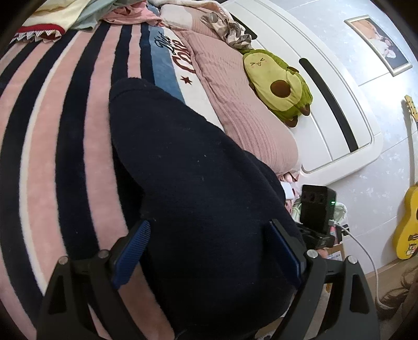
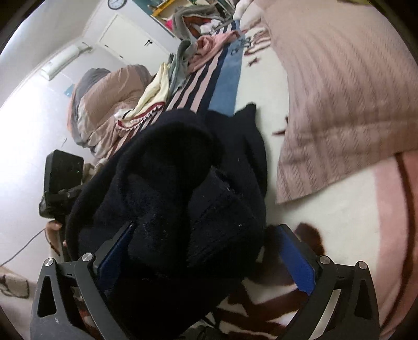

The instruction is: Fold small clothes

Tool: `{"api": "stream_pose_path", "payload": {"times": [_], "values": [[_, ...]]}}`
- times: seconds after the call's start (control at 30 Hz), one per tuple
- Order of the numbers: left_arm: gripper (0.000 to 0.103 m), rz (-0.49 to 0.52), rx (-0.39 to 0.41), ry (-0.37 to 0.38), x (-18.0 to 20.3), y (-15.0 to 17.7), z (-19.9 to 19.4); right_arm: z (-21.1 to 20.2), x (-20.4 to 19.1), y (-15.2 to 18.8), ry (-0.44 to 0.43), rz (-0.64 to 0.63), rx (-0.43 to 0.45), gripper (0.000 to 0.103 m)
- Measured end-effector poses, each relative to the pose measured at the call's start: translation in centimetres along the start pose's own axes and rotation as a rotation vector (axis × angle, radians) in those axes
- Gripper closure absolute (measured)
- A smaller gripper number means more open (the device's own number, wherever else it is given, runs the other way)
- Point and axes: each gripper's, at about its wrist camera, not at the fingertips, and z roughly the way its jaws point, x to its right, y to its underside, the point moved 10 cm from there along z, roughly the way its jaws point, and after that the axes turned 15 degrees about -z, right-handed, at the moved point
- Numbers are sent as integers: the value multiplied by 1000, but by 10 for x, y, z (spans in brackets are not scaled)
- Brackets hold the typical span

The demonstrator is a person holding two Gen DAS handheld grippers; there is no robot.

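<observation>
Navy knitted fabric filled the near foreground of both wrist views. In the left wrist view, the left gripper (image 1: 209,251) stood with its blue-padded fingers (image 1: 130,253) spread wide, and the dark navy garment (image 1: 188,183) bulged between them; whether the pads pressed it could not be told. In the right wrist view, the right gripper (image 2: 206,259) was likewise wide apart, with the same garment (image 2: 183,188) bunched between its fingers and draped over the left one; a firm hold could not be confirmed.

The garment lay near the side edge of a bed covered by a striped blanket (image 1: 52,136) of pink, navy and cream with a blue band. A ribbed pink pillow (image 1: 235,104) sat toward the head of the bed.

Only the left view showed an avocado plush toy (image 1: 277,83) against the white headboard (image 1: 326,78), a framed picture (image 1: 378,44) on the wall and a yellow ukulele (image 1: 410,222). Only the right view showed a wall clock (image 2: 117,3), a white door (image 2: 130,39), a rolled beige duvet (image 2: 109,104) and a heap of loose clothes (image 2: 188,52) at the far edge.

A black camera unit (image 1: 316,209) appeared beside the garment.
</observation>
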Motion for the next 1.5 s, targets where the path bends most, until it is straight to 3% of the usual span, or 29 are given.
{"api": "stream_pose_path", "payload": {"times": [0.13, 0.33, 0.5, 0.6, 0.67, 0.87, 1.17, 1.5], "values": [[11, -24, -24, 28, -5, 0, 7, 10, 2, 2, -81, 24, -3, 1], [12, -42, -22, 51, -7, 0, 16, 20, -6, 0, -99, -26, -21, 1], [26, -2, -9, 42, -3, 1, 19, 29, -16, -1, -156, -39, -39, 5], [38, 12, 3, 32, -2, 1, 16, 36, -23, -5, -224, -31, -36, 18], [45, 22, 18, 22, 0, 1, 11, 38, -28, -8, -278, -6, -26, 32], [52, 72, 61, 6, 15, 2, -10, 23, -51, -23, -282, -59, 26, 52], [58, 163, 211, -23, 44, -2, -96, 11, -129, -61, -340, -182, 85, 55], [58, 204, 451, -100, 33, -4, -267, 39, -262, -116, -441, -363, 100, 55]]}}
